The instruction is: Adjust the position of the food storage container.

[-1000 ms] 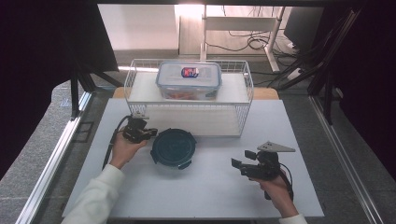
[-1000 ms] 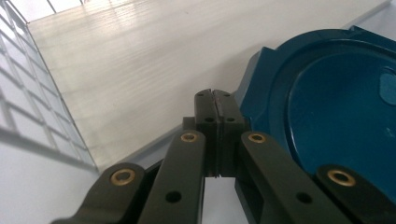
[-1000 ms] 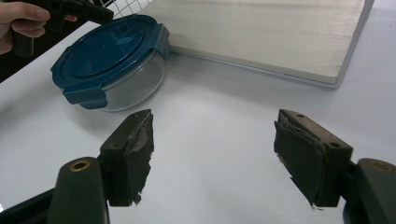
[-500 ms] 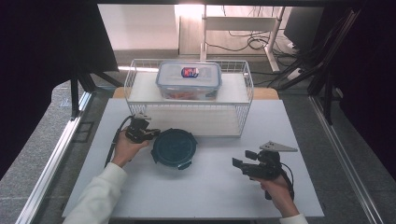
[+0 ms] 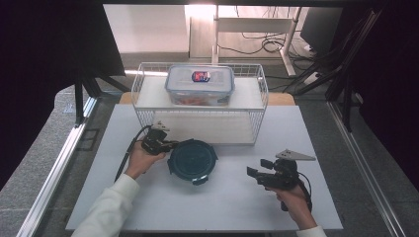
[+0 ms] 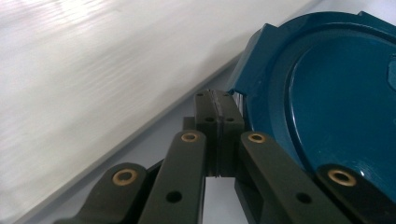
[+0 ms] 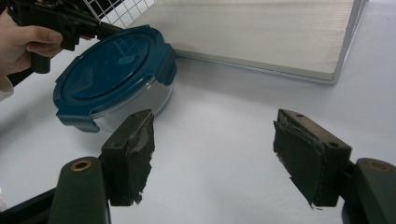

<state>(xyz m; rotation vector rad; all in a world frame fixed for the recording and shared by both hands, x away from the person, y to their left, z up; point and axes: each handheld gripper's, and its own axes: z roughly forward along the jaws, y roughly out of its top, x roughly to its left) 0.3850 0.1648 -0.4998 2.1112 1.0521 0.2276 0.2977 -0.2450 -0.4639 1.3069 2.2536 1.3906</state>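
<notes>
We note the left gripper (image 5: 165, 145) clenched at the round container (image 5: 192, 160); wire rack (image 5: 257, 123) behind; right gripper (image 5: 257, 175) released.

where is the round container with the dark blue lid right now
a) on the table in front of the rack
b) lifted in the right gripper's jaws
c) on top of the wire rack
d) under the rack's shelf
a: the round container sits on the table, in front of the wire rack, with the left gripper at its edge.
</notes>
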